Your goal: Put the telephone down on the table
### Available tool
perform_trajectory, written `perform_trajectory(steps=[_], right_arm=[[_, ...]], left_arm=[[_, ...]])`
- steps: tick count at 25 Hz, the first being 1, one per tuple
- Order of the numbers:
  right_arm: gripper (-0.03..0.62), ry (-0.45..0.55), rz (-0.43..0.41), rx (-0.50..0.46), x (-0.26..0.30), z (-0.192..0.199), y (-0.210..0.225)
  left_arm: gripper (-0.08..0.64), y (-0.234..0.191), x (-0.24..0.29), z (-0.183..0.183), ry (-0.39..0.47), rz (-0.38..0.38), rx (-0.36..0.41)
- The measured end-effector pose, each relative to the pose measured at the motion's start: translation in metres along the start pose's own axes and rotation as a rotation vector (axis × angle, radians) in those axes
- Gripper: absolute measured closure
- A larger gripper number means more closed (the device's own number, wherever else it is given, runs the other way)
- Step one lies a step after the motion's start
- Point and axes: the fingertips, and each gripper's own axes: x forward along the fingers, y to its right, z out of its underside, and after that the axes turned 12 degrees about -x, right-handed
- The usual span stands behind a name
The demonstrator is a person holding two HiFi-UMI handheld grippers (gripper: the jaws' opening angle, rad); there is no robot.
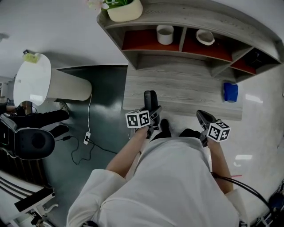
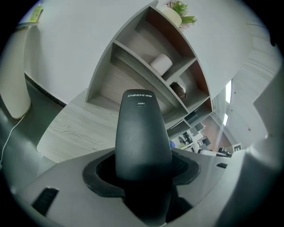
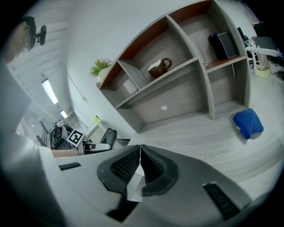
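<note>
A black telephone handset sticks out of my left gripper, whose jaws are shut on its lower end. In the head view it hangs over the front left part of the grey wooden table. The left gripper view shows the telephone filling the gap between the jaws of the left gripper, its tip towards the shelf unit. My right gripper is near the table's front edge, right of the body. In its own view the right gripper is shut with nothing between the pads.
A blue cloth lies at the table's right end. A shelf unit at the back holds a white cup, a bowl and a plant pot. To the left are a black chair and a floor cable.
</note>
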Motion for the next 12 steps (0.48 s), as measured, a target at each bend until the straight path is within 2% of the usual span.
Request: perform_trajectory(steps=[12], right_arm=[[0.575,-0.131,-0.086,-0.06,0.054,0.007,0.007]], left_arm=[[0.273,-0.056,0.031,-0.02,0.026,-0.111,-0.058]])
